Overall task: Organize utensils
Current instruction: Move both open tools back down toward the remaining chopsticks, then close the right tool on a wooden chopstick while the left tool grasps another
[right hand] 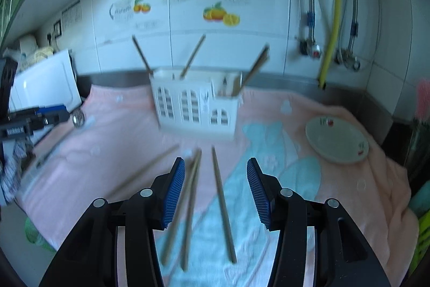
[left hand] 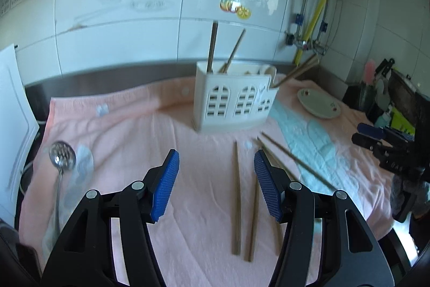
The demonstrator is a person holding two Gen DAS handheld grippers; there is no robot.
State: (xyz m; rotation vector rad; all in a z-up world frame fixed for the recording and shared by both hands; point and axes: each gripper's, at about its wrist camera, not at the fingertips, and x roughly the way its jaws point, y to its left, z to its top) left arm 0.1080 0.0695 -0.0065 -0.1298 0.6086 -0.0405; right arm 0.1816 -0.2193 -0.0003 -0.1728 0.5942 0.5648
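A white utensil holder [left hand: 233, 101] with arched cut-outs stands on the pink towel [left hand: 121, 125], with several chopsticks standing in it. It also shows in the right wrist view [right hand: 196, 106]. Loose brown chopsticks [left hand: 236, 195] lie on the towel in front of it; in the right wrist view they [right hand: 223, 206] lie under my gripper. A metal slotted spoon [left hand: 60, 155] lies at the towel's left. My left gripper [left hand: 216, 179] is open and empty above the chopsticks. My right gripper [right hand: 215, 187] is open and empty above the chopsticks.
A small white dish [right hand: 337, 140] sits on the towel to the right of the holder, also in the left wrist view [left hand: 318, 102]. A white appliance [right hand: 45, 82] stands at the left. A tiled wall with pipes [right hand: 330, 26] is behind.
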